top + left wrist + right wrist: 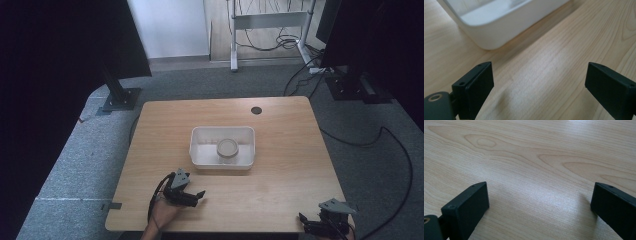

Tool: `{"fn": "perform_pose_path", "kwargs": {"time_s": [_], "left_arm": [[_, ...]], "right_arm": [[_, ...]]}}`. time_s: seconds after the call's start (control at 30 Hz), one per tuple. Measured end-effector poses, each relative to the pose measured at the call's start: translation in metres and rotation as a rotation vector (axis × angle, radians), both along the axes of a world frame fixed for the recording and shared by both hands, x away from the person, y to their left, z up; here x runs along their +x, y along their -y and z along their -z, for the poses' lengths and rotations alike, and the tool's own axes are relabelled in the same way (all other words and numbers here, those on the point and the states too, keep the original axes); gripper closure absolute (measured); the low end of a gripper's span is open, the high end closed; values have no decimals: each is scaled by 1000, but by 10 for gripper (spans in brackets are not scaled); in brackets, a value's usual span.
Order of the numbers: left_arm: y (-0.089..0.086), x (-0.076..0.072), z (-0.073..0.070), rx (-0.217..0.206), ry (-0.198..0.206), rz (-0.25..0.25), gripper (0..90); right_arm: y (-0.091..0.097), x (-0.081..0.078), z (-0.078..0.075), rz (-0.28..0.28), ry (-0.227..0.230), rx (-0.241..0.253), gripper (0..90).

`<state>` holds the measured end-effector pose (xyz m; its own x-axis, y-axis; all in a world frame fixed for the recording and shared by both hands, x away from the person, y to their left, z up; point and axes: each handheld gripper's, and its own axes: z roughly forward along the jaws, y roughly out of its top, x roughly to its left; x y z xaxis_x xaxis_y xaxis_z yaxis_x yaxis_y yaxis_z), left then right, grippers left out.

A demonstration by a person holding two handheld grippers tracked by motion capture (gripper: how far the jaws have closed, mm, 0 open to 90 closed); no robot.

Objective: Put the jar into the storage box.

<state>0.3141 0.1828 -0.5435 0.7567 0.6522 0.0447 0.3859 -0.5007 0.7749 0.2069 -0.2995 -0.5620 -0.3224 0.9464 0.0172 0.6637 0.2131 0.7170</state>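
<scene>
A white rectangular tray [200, 135] sits at the middle of the wooden table [280, 130], and a clear round jar with a pale lid [227, 149] stands upright inside it. My left gripper [199, 196] rests low over the table in front of the tray's near left corner, open, with bare wood between its jaws. In the left gripper view that tray corner [494, 27] lies just ahead of the left gripper [539, 83]. My right gripper [306, 224] is at the table's near right corner, open over bare wood, as the right gripper view shows [540, 206].
A dark round cable hole [256, 110] is near the table's far edge. Grey carpet surrounds the table, with black stand bases [120, 99] at the far left and far right [350, 85]. Cables trail across the floor at the right [395, 145].
</scene>
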Motion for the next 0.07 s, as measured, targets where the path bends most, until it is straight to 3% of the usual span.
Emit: {"fn": "perform_pose_path", "kwargs": {"time_s": [0.07], "left_arm": [[-1, -1, 2, 15, -5, -2, 80]], "right_arm": [[0, 0, 0, -1, 0, 0, 12]]}}
